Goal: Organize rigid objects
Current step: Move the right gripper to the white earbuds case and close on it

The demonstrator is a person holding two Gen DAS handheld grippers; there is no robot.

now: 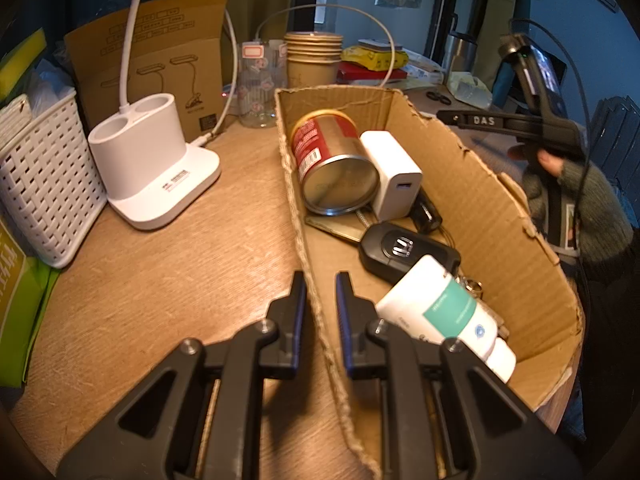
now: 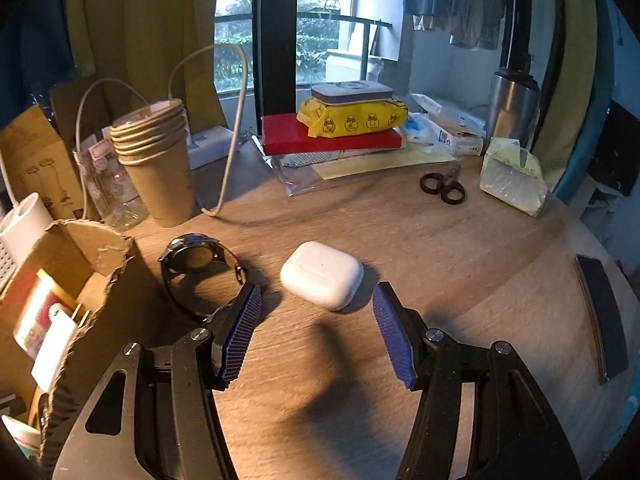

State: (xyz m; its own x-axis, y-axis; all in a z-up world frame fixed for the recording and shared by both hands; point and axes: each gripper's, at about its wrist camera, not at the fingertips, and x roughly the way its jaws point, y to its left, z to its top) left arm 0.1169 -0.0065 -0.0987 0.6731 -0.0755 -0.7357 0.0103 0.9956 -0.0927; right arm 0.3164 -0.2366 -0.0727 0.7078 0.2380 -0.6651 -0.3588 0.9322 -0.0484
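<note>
An open cardboard box lies on the wooden table and holds a red tin can, a white charger, a black car key and a white tube. My left gripper straddles the box's left wall with a narrow gap; I cannot tell whether it pinches the wall. My right gripper is open and empty, just in front of a white earbuds case. A dark wristwatch lies left of the case, beside the box. The right gripper also shows in the left wrist view.
A white desk holder, a white woven basket and a stack of paper cups stand at the back left. Scissors, a red book with a yellow pack, a steel flask and a black strip lie further right.
</note>
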